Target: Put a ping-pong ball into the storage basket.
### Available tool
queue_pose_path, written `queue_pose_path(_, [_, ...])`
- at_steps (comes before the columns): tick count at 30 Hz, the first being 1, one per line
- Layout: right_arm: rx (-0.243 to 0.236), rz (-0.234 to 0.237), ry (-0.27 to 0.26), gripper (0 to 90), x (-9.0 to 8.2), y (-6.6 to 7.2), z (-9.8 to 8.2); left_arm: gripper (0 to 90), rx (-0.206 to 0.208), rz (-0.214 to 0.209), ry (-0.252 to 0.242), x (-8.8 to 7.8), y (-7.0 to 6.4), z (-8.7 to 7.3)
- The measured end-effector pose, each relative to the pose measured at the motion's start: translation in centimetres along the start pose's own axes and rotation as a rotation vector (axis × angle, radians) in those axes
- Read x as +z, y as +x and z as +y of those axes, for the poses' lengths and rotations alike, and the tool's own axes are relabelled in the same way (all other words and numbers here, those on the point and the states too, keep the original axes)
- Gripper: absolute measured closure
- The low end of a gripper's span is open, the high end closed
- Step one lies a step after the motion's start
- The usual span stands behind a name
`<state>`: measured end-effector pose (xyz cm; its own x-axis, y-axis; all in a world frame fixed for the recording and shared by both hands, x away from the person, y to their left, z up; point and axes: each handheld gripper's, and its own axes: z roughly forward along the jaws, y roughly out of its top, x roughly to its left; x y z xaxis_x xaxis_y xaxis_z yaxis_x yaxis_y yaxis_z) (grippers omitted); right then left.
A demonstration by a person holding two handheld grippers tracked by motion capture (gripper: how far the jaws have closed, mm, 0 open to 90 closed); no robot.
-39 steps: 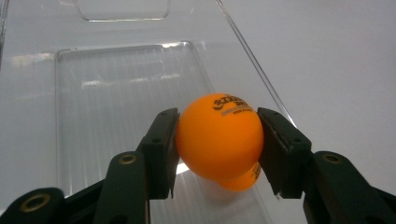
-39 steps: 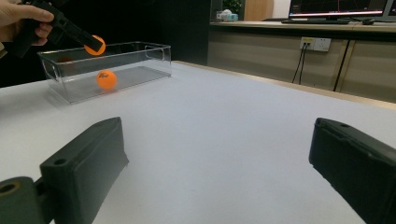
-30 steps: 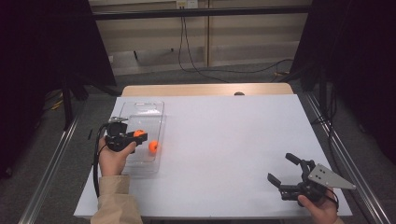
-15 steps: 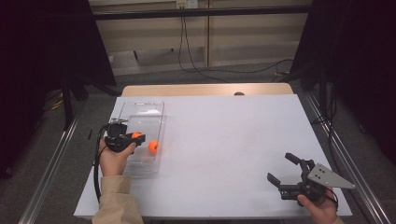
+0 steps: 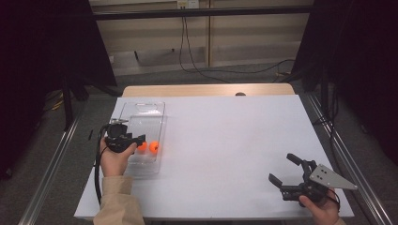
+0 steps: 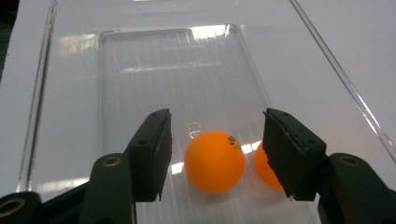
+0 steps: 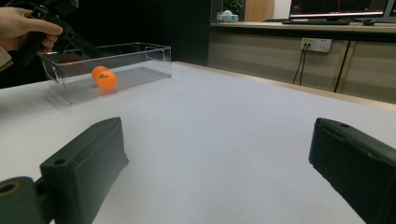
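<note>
Two orange balls (image 6: 214,161) lie in the clear box (image 5: 141,110), just released by the opening left gripper (image 6: 215,154); right gripper (image 5: 287,169) waits open.

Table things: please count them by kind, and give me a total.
Orange balls: 2, one between the jaws of the left gripper, one beside it
Clear plastic box: 1
Grippers: 2, left, and right
Total: 5

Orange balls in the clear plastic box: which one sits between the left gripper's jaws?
The fully visible orange ball; the other orange ball is half hidden behind one jaw.
</note>
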<state>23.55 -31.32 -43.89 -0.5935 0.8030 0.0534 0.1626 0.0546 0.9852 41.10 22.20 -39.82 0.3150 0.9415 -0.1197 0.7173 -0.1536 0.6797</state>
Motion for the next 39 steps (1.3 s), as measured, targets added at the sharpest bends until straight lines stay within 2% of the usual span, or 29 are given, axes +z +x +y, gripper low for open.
queue_pose_path(14, [-0.001,0.000,-0.001,3.4,0.1,0.0,0.0,28.5,-0.007,-0.014,-0.031,-0.3,-0.4,0.0])
queue_pose_path(21, [0.001,0.001,-0.001,3.4,0.1,0.0,0.0,19.0,-0.009,-0.012,-0.066,-0.7,-0.5,0.1])
queue_pose_path(31, [-0.004,0.003,-0.001,3.4,0.2,0.1,0.1,11.4,0.027,-0.022,-0.100,-1.1,-0.9,0.1])
queue_pose_path(35, [-0.007,0.002,-0.006,3.4,0.2,0.1,0.2,8.5,0.040,-0.044,-0.115,-1.4,-1.3,0.0])
queue_pose_path(37, [-0.007,0.003,-0.008,3.4,0.3,0.2,0.2,7.7,0.035,-0.043,-0.126,-1.6,-1.4,-0.1])
queue_pose_path(39, [-0.009,0.007,-0.004,3.4,0.4,0.2,0.2,7.2,0.024,-0.069,-0.151,-1.8,-1.3,-0.3])
